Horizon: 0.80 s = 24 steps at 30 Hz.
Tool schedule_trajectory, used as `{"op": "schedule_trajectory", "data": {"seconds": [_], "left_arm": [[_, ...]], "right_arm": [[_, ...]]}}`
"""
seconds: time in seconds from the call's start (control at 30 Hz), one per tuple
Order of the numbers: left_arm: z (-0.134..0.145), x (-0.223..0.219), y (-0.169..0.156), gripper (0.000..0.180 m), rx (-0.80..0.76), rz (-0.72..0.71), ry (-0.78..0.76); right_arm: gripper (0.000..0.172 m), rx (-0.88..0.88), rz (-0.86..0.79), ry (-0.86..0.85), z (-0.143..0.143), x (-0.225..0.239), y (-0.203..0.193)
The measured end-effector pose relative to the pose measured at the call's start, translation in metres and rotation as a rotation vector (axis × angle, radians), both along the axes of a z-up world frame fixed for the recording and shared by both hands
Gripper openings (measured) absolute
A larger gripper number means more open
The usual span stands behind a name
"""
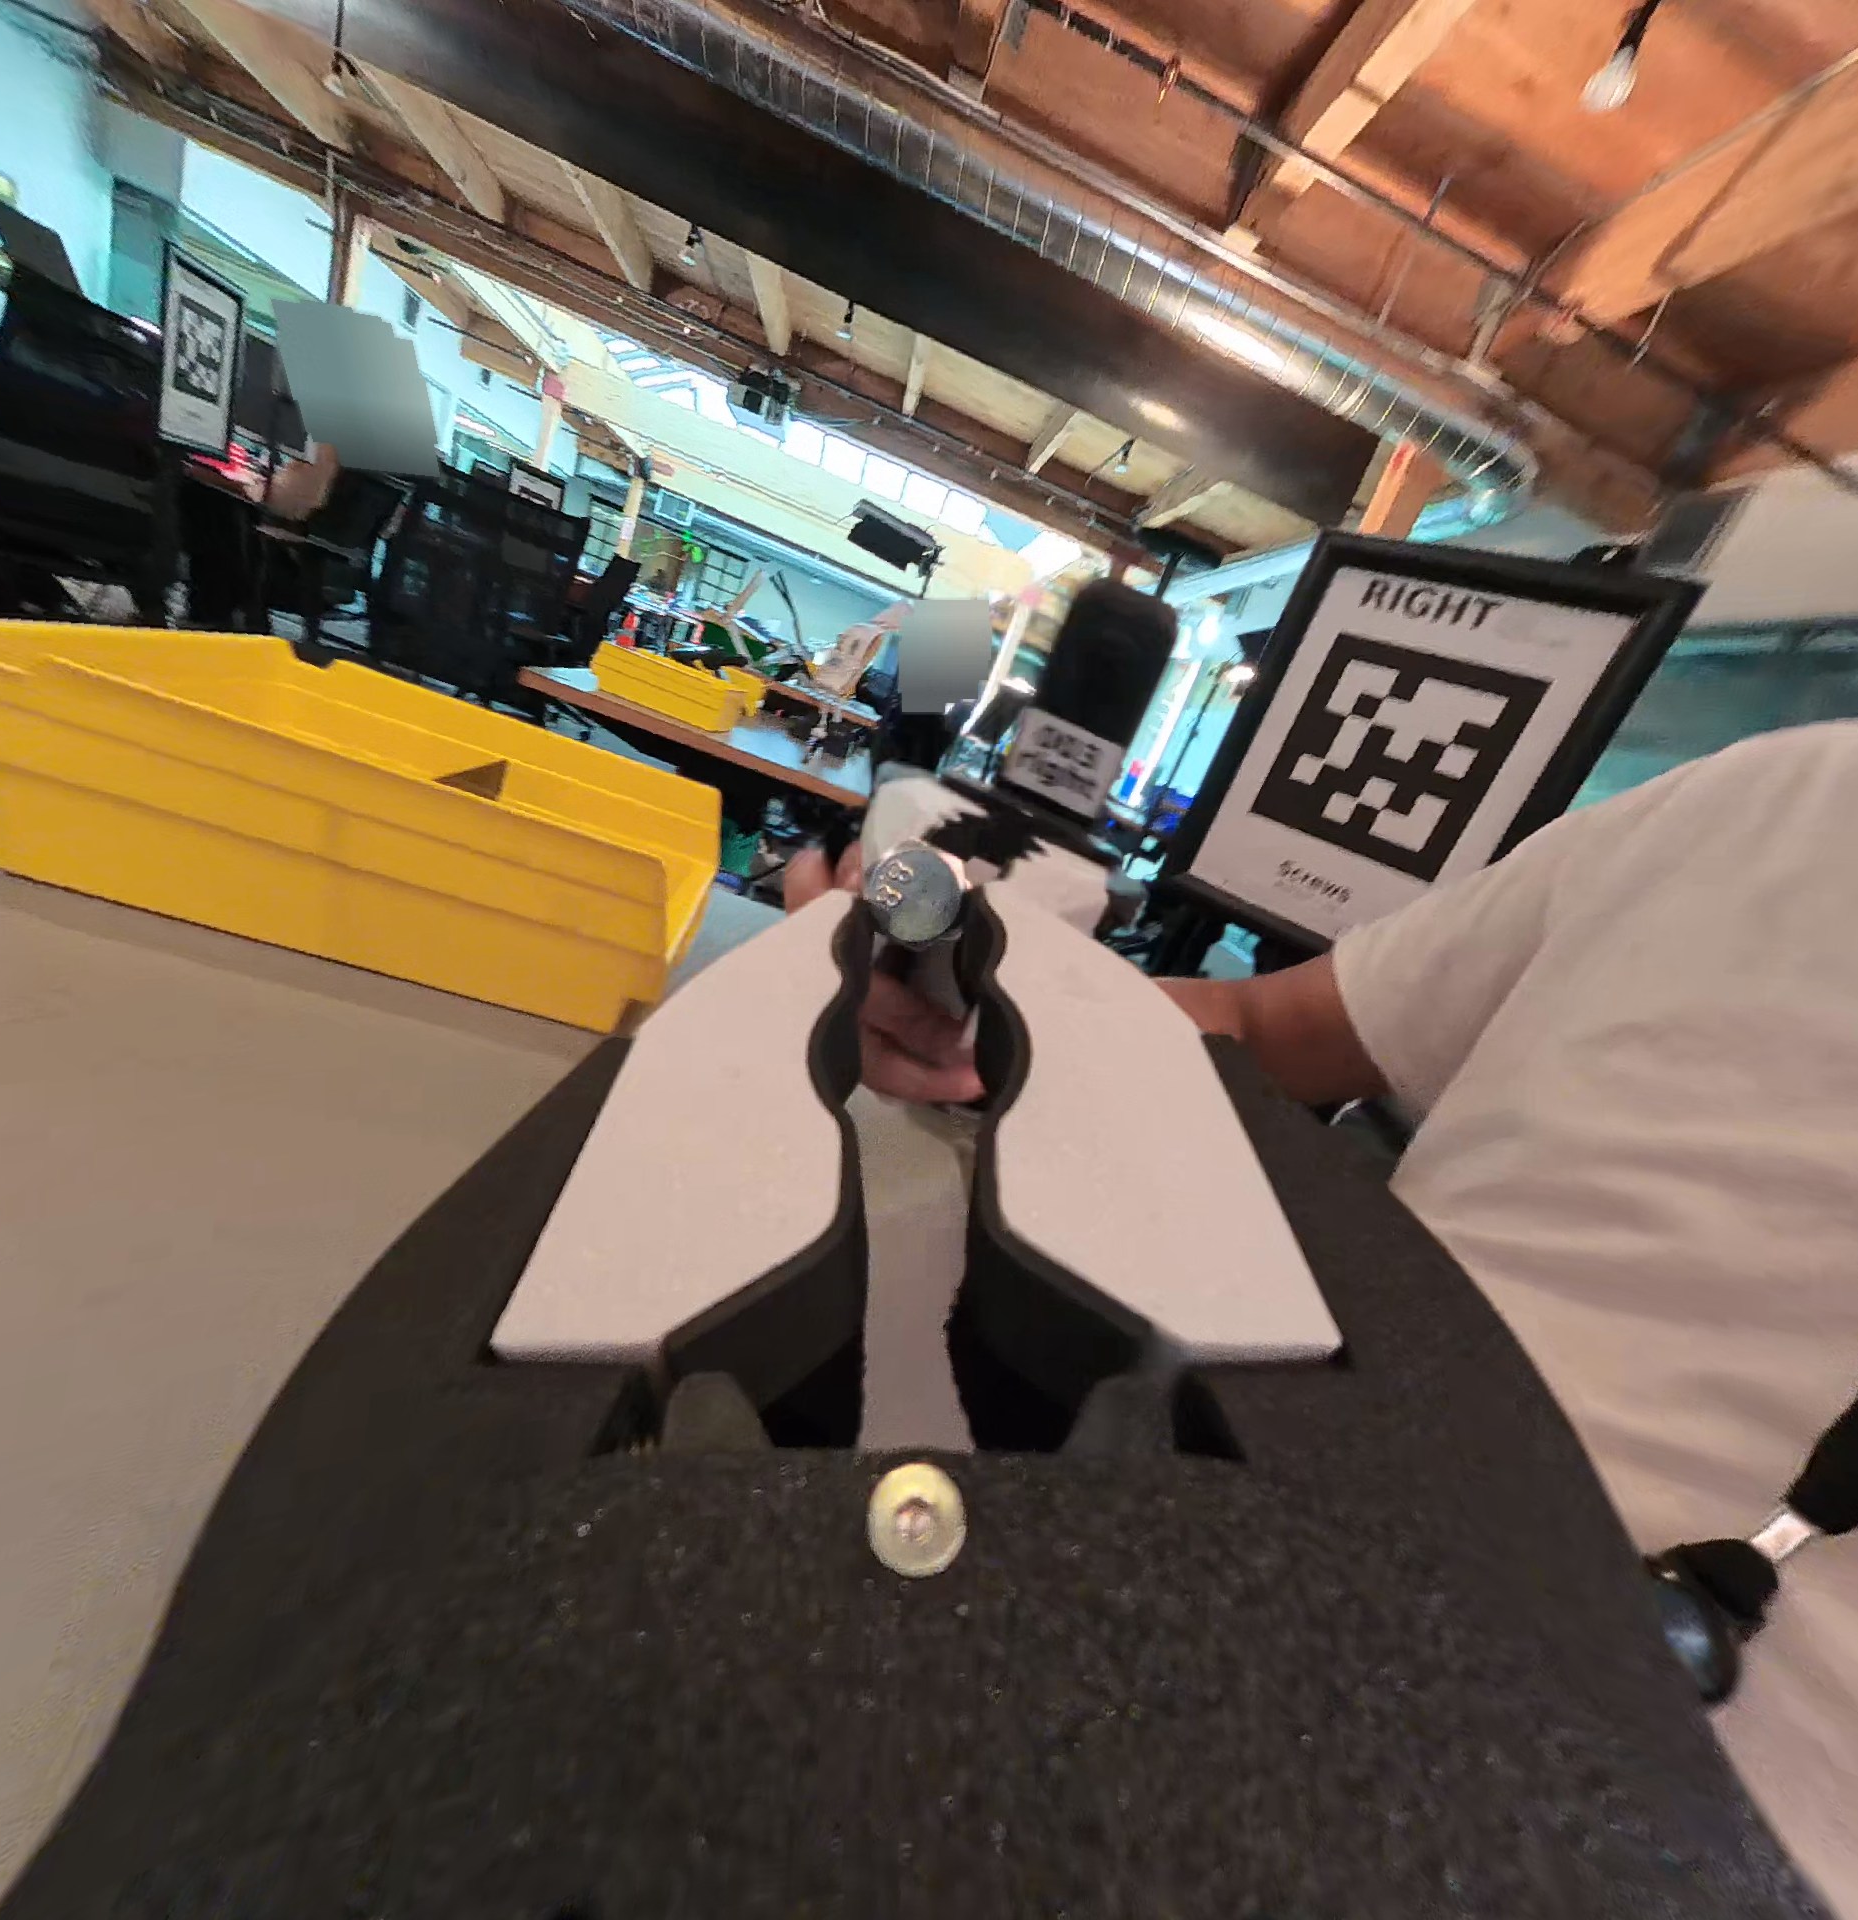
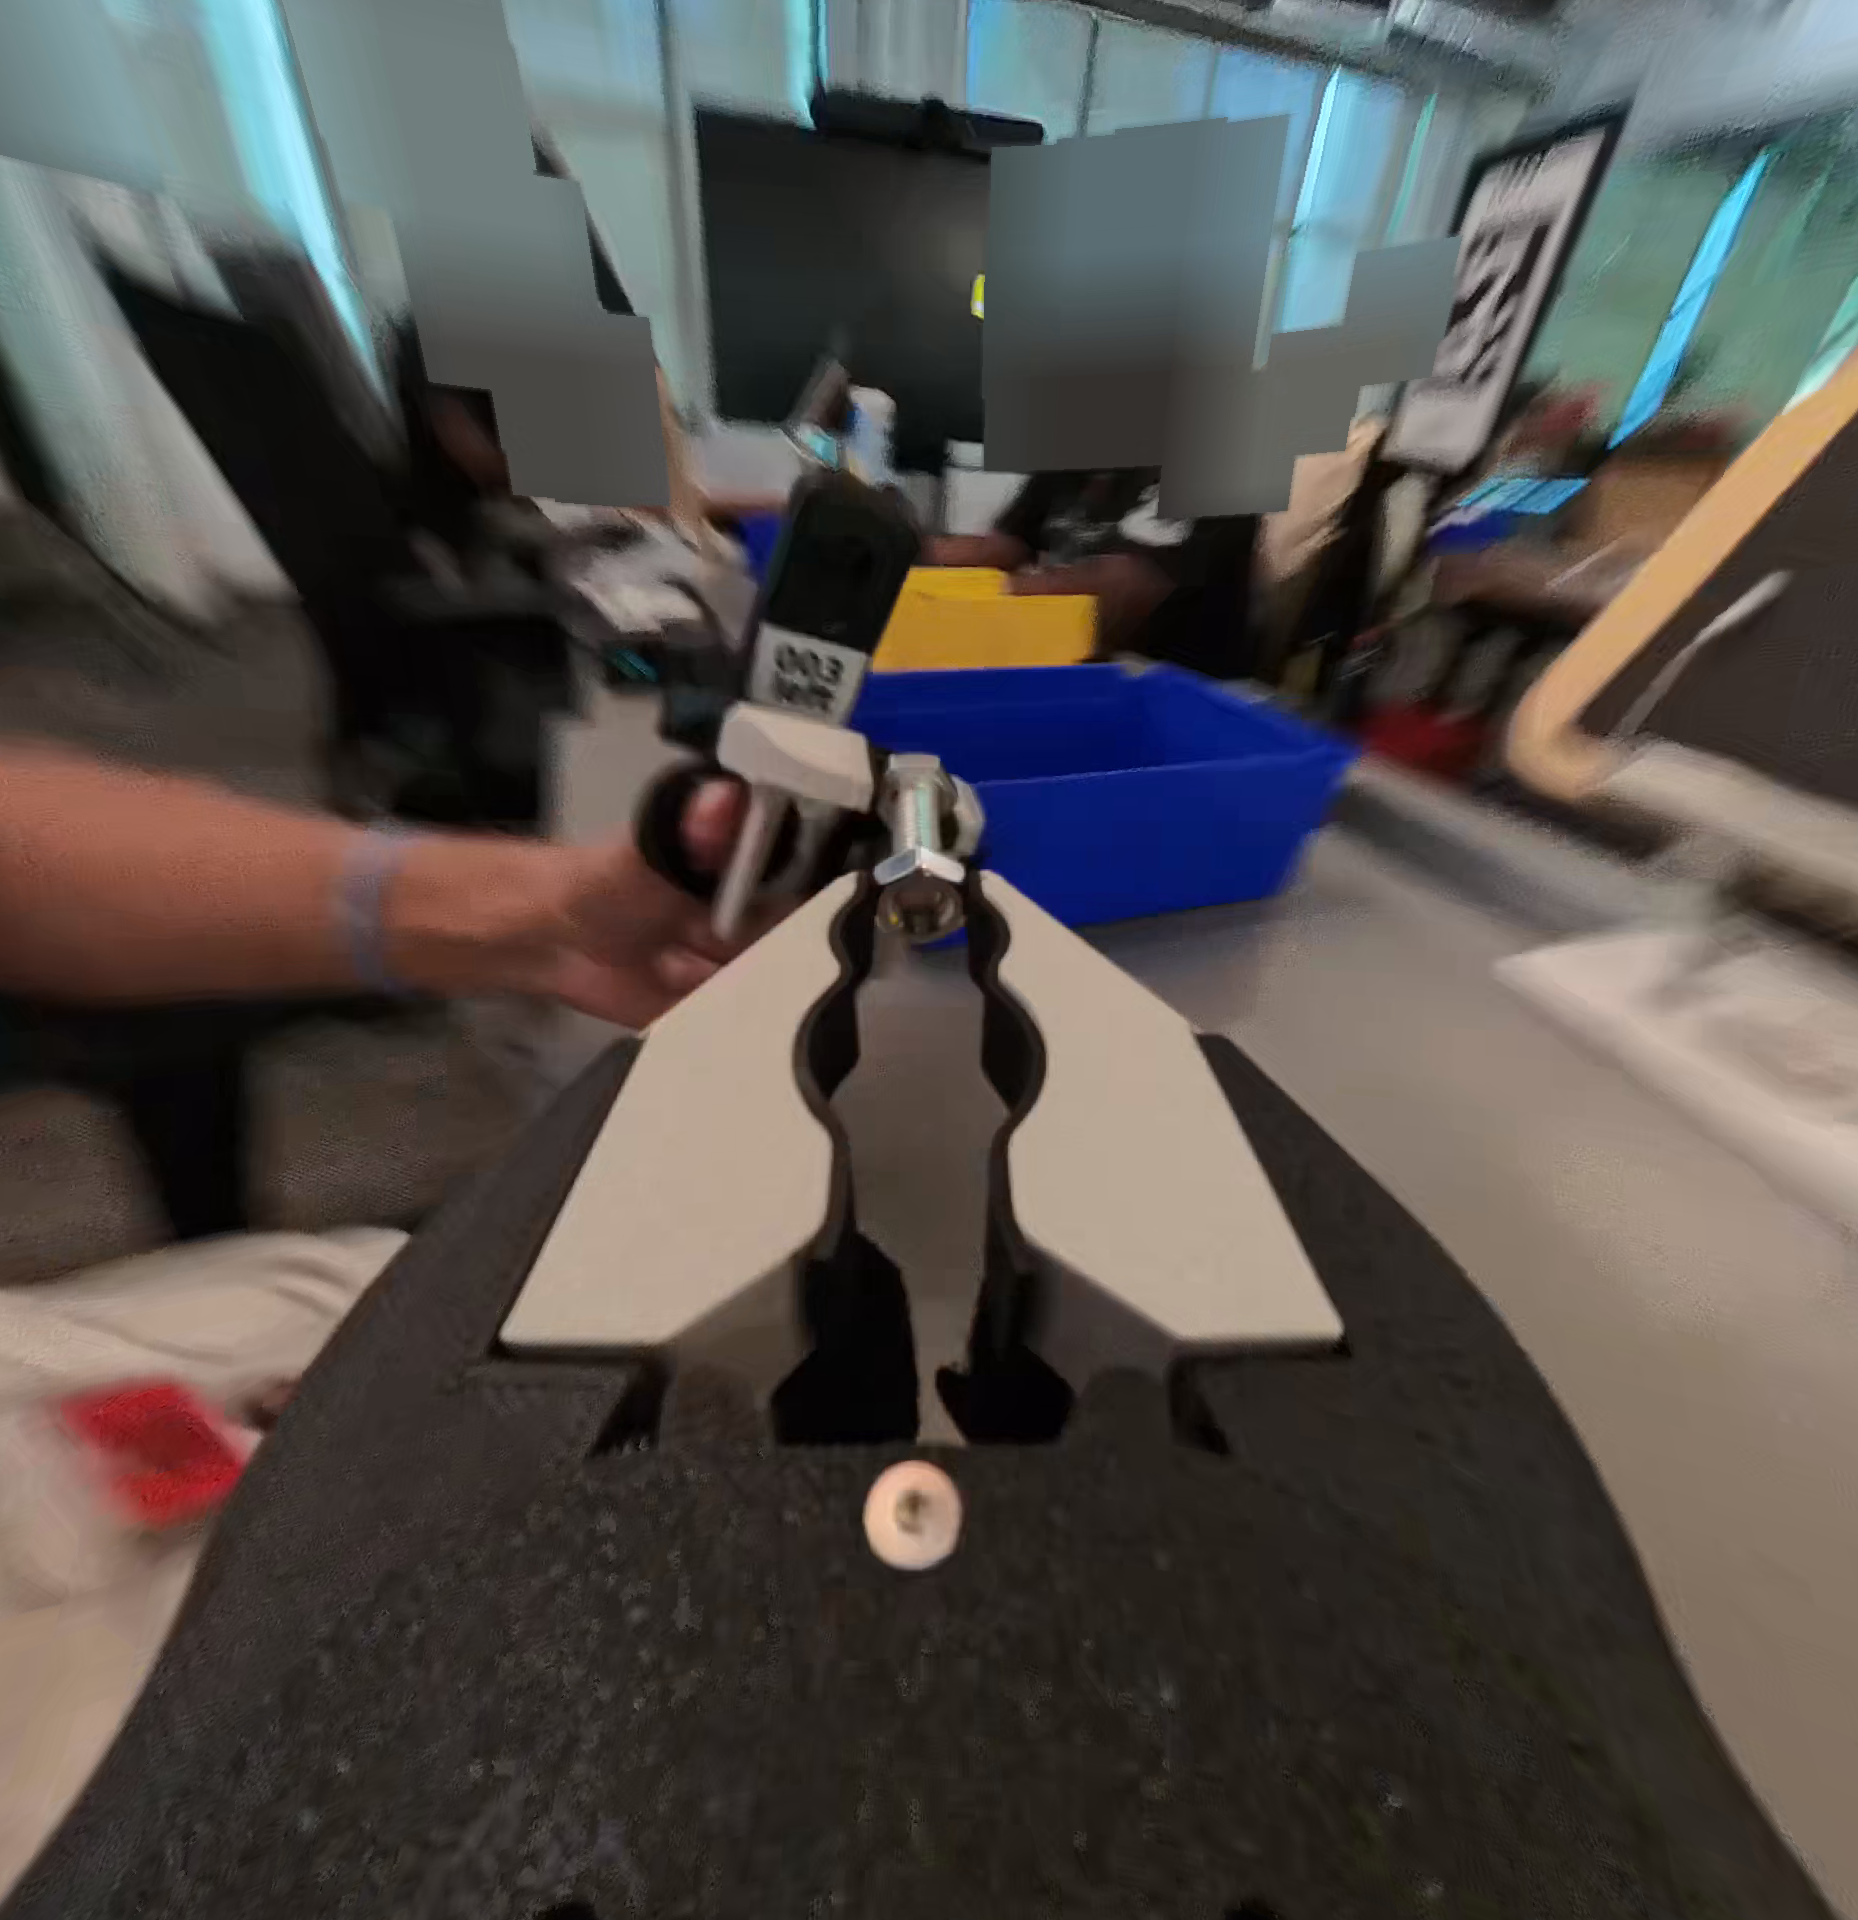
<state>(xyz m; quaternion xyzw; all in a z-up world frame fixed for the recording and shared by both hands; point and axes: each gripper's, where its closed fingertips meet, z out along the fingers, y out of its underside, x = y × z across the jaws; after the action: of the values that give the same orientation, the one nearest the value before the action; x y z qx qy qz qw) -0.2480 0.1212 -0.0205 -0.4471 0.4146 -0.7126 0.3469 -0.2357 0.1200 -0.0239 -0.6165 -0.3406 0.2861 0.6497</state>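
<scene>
My left gripper (image 1: pixel 917 920) is nearly closed, pads pressed on a silver steel hex-head bolt (image 1: pixel 912 896), head end facing my left camera. My right gripper (image 2: pixel 917 914) is closed just as narrow on a silver hex nut (image 2: pixel 917 909) sitting at the end of that same bolt's threaded shank (image 2: pixel 912 816); the two tools meet tip to tip above the grey tabletop (image 1: pixel 177 1091).

Around them: stacked yellow plastic bins (image 1: pixel 333 810) to the left in the left view, a framed black-and-white marker board (image 1: pixel 1413 748) behind on the right, my white-sleeved arm (image 1: pixel 1527 987) crossing on the right. The opposing gripper and my hand (image 1: pixel 909 1039) fill the gap behind the bolt, blocking the table there.

Only the right view shows the blue plastic bin (image 2: pixel 1112 790) just behind the nut, a yellow bin (image 2: pixel 987 629) beyond it, white sheets (image 2: pixel 1683 1018) on the table to the right, and the bolt side-on with the nut. Only the left view shows the stamped bolt head. Right view is motion-blurred; background detail is unreadable.
</scene>
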Motion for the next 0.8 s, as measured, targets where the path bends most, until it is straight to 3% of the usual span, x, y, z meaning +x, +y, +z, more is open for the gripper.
{"op": "schedule_trajectory", "data": {"seconds": [0.2,0.27,0.3,0.33,0.43,0.53,0.63,0.8], "left_arm": [[-0.004,0.004,-0.002,0.016,-0.111,-0.070,0.021],[-0.005,0.004,-0.002,0.016,-0.125,-0.076,0.028],[-0.006,0.004,-0.001,0.016,-0.127,-0.067,0.035],[-0.006,0.004,0.001,0.016,-0.127,-0.058,0.035],[-0.003,0.000,0.010,0.016,-0.129,-0.025,0.012],[0.000,-0.007,0.018,0.017,-0.111,0.011,-0.005],[0.003,-0.011,0.021,0.017,-0.049,0.050,-0.022],[0.011,-0.017,0.017,0.017,0.092,0.116,-0.086]], "right_arm": [[0.016,0.912,-0.469,-0.877,-0.003,0.003,-0.004],[0.017,1.078,-0.542,-0.995,-0.006,0.003,-0.005],[0.017,1.073,-0.549,-0.993,-0.007,0.004,-0.003],[0.017,1.037,-0.539,-0.954,-0.008,0.004,-0.001],[0.040,0.918,-0.464,-0.706,0.006,-0.001,-0.012],[0.053,0.616,-0.397,-0.420,0.016,0.005,-0.006],[0.052,0.192,-0.223,-0.100,0.008,0.004,0.005],[0.049,-0.632,0.345,0.538,-0.009,-0.017,-0.003]]}}
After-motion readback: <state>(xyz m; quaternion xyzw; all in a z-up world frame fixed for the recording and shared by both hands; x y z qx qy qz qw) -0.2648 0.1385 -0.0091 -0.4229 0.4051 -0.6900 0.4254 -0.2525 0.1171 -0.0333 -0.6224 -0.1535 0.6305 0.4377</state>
